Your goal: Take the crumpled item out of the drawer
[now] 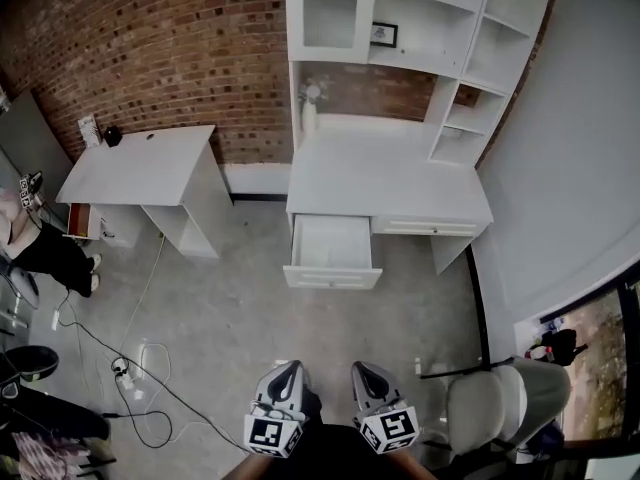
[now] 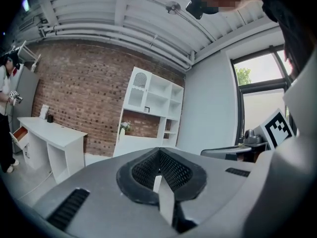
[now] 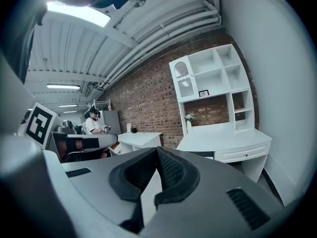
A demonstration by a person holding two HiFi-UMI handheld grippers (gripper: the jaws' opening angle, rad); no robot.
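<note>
The white desk (image 1: 390, 178) stands against the brick wall, and its left drawer (image 1: 331, 256) is pulled open. The part of the drawer's inside that shows is plain white, and I cannot make out any crumpled item in it. Both grippers are held low and close to the body, well short of the desk. My left gripper (image 1: 291, 367) (image 2: 158, 150) is shut with nothing between its jaws. My right gripper (image 1: 360, 368) (image 3: 157, 148) is likewise shut and empty. In the right gripper view the desk (image 3: 223, 140) is ahead to the right.
A white hutch (image 1: 430, 28) with open shelves sits on the desk, with a small vase (image 1: 310, 103) on the desk top. A second white desk (image 1: 140, 163) stands to the left, with a person (image 1: 50, 253) beside it. Cables (image 1: 140, 373) trail over the floor. A pale chair (image 1: 495, 403) is at lower right.
</note>
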